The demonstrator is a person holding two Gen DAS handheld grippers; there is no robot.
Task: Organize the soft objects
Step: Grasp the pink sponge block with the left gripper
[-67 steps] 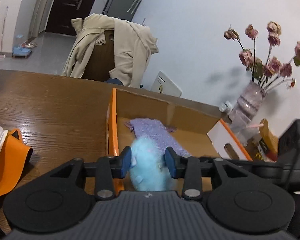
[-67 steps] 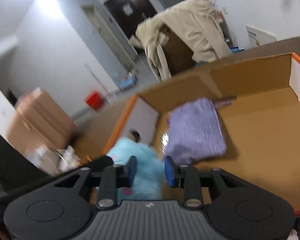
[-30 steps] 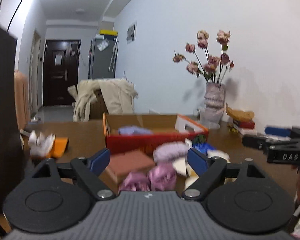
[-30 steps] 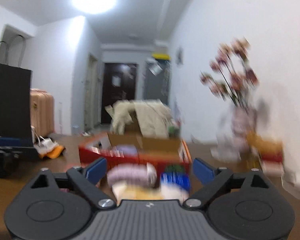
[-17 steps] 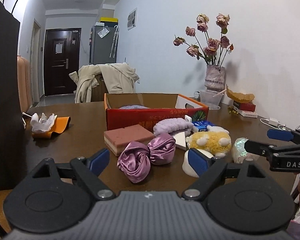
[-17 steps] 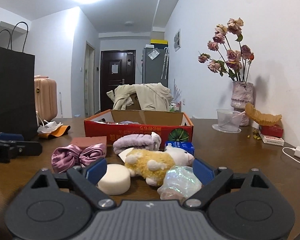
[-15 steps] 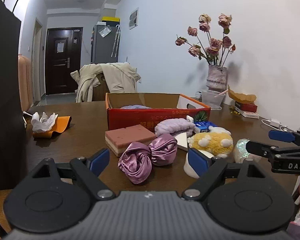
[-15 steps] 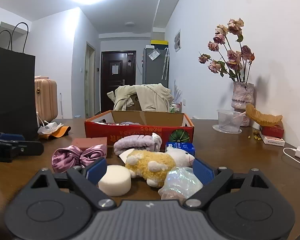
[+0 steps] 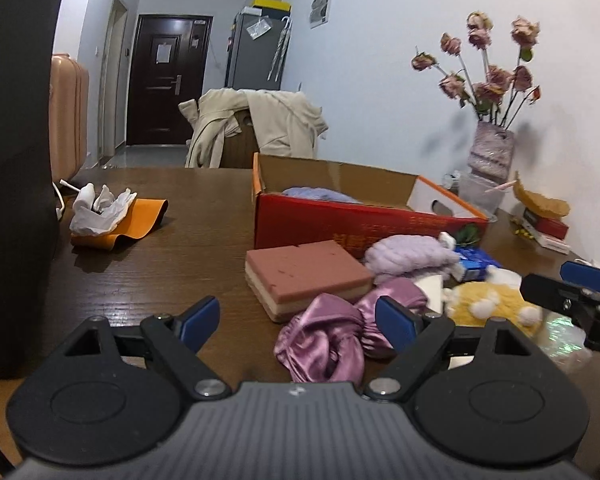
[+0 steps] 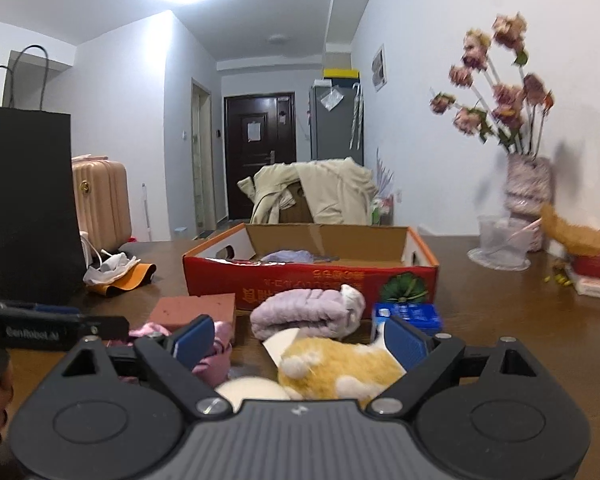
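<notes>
We hold both tongs, left and right, spread and empty; the purple cloth lies boxed, while the satin bundle and plush wait at twelve o'clock.

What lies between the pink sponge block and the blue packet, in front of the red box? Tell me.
A rolled lavender towel lies between the pink sponge block and the blue packet, close against the red box. The right wrist view shows it best.

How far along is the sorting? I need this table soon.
Early. Only a purple cloth lies in the red box. Both grippers, left and right, are open, holding nothing. The satin scrunchie, sponge, lavender towel and yellow plush remain outside.
</notes>
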